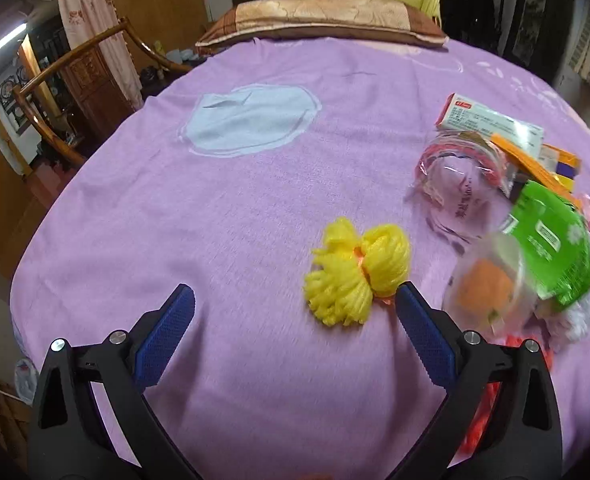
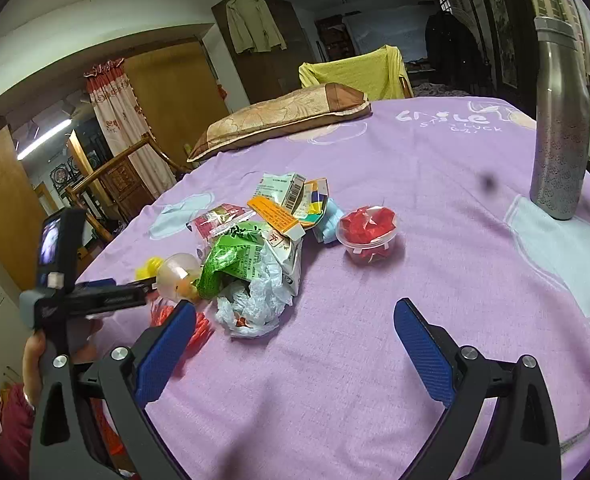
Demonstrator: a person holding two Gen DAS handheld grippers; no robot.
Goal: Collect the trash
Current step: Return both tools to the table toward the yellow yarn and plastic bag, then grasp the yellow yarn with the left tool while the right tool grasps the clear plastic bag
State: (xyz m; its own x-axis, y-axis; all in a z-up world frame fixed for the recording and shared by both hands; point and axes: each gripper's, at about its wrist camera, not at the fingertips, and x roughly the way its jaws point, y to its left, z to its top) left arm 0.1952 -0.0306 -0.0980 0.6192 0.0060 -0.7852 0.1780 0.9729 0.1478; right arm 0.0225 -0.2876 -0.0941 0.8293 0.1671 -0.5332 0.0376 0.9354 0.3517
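Note:
A yellow foam net point(image 1: 343, 270) lies on the purple cloth just ahead of my left gripper point(image 1: 295, 304), nearer its right finger; the gripper is open and holds nothing. To its right is a trash pile: a clear ball with an orange inside point(image 1: 485, 280), a green wrapper point(image 1: 551, 244), a clear bag point(image 1: 459, 184) and a medicine box point(image 1: 491, 120). In the right wrist view the pile shows as the green wrapper point(image 2: 235, 256), crumpled white plastic point(image 2: 255, 300) and an orange box point(image 2: 275, 214), ahead-left of my open right gripper point(image 2: 295, 320). A clear cup with red paper point(image 2: 369, 230) stands apart.
A steel flask point(image 2: 561, 128) stands at the right of the round table point(image 2: 375, 360). A pillow point(image 1: 319, 20) lies at the far edge, before a yellow-draped chair point(image 2: 355, 70). A wooden chair point(image 1: 75, 92) stands left of the table. A hand point(image 2: 33, 360) holds the left gripper's handle.

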